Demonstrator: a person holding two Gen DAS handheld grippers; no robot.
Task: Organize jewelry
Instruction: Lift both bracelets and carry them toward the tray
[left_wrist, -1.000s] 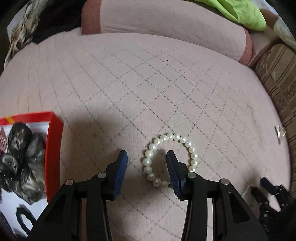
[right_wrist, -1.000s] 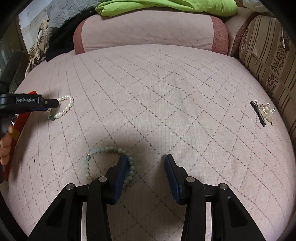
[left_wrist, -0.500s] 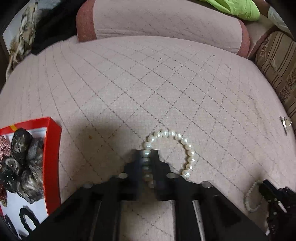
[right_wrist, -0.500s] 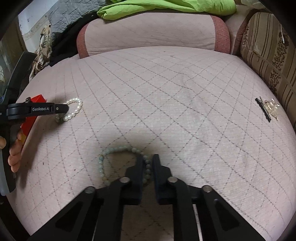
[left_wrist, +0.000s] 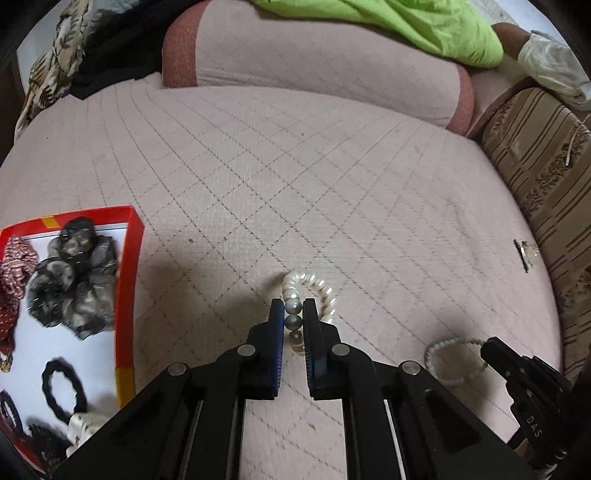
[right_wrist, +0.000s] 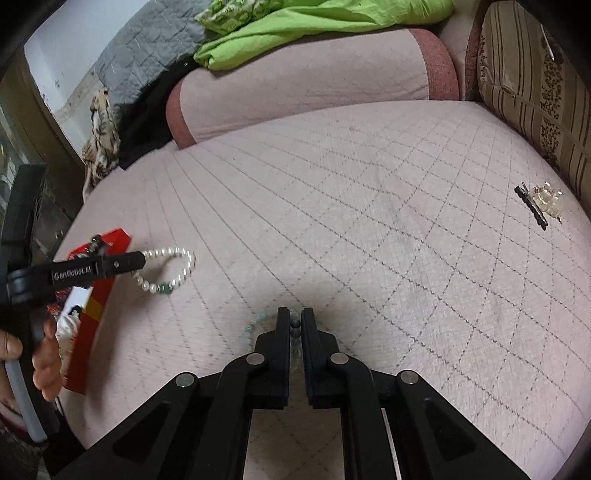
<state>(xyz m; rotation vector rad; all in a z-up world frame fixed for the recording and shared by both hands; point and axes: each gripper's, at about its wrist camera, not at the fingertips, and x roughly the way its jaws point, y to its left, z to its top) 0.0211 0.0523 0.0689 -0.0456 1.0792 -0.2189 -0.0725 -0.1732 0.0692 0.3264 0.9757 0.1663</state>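
Pink quilted bedding (left_wrist: 295, 192) fills both views, with a bolster (left_wrist: 314, 62) and green cloth (left_wrist: 406, 26) at the far edge. At its left sits a red box (left_wrist: 127, 280) of scrunchies (left_wrist: 70, 280). The left gripper (left_wrist: 294, 317) is clamped on a pearl bracelet (left_wrist: 314, 288), whose loop hangs over the bedding. The right gripper (right_wrist: 294, 325) is pinched on a pale green bracelet (right_wrist: 255, 325). Hair clips (right_wrist: 541, 199) lie far right.
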